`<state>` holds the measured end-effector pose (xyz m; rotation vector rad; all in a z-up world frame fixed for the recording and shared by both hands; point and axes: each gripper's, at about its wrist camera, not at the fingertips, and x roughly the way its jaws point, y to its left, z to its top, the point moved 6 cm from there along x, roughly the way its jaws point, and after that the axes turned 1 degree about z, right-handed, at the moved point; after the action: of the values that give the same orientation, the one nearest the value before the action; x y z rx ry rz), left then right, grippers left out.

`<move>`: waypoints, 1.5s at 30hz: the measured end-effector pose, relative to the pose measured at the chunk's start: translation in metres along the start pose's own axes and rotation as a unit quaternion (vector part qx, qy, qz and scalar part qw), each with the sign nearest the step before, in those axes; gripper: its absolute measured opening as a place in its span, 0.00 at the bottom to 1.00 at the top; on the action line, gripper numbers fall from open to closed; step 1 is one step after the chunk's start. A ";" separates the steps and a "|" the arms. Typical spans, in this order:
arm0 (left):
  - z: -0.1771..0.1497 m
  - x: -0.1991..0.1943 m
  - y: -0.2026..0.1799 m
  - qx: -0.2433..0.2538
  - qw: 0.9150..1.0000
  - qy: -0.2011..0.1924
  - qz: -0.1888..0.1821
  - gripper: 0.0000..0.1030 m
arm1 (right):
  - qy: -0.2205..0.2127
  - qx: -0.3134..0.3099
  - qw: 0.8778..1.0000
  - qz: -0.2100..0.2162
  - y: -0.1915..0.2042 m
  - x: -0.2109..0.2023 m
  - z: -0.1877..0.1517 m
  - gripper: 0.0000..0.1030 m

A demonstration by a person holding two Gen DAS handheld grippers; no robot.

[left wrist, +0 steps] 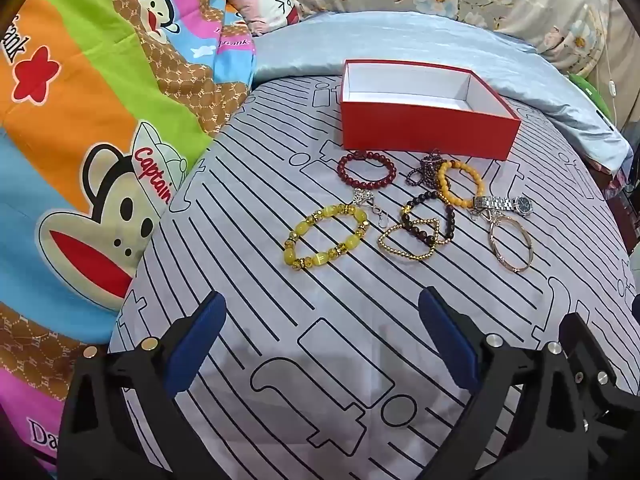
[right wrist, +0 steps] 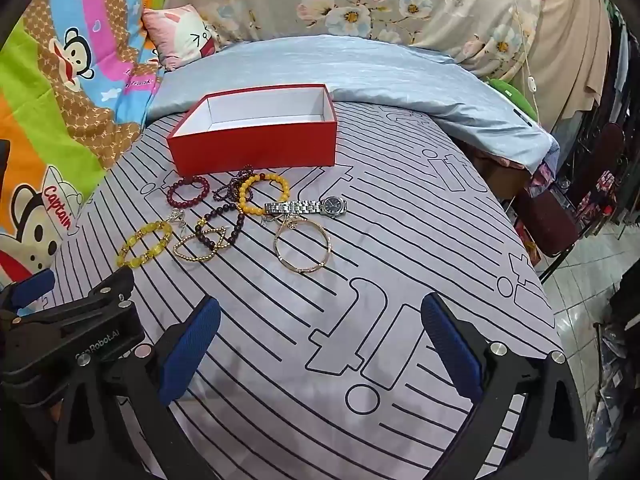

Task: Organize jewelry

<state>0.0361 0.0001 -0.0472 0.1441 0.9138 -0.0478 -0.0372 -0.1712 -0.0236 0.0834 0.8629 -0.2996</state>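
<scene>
An open red box (left wrist: pixel 428 128) (right wrist: pixel 256 148) with a white inside stands empty on the striped bedsheet. In front of it lie several pieces: a dark red bead bracelet (left wrist: pixel 366 170) (right wrist: pixel 188 192), an orange bead bracelet (left wrist: pixel 460 184) (right wrist: pixel 264 194), a yellow stone bracelet (left wrist: pixel 326 236) (right wrist: pixel 144 244), a dark bead bracelet with a gold bead chain (left wrist: pixel 428 228) (right wrist: pixel 216 236), a silver watch (left wrist: pixel 504 204) (right wrist: pixel 308 207) and a gold bangle (left wrist: pixel 512 246) (right wrist: pixel 303 246). My left gripper (left wrist: pixel 322 340) and right gripper (right wrist: pixel 320 340) are open and empty, short of the jewelry.
A light blue pillow (left wrist: pixel 420 48) (right wrist: pixel 360 72) lies behind the box. A colourful cartoon blanket (left wrist: pixel 80 120) (right wrist: pixel 52 100) covers the left. The bed's right edge drops to a tiled floor (right wrist: pixel 580 280). My left gripper's body (right wrist: pixel 68 320) shows at the right wrist view's lower left.
</scene>
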 end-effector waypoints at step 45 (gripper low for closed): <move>0.005 0.000 0.005 -0.004 1.000 -0.005 0.001 0.87 | -0.009 -0.008 1.000 -0.007 0.004 -0.003 0.004 0.94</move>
<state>0.0405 0.0048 -0.0436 0.1372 0.9039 -0.0420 -0.0349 -0.1679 -0.0190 0.0609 0.8481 -0.3057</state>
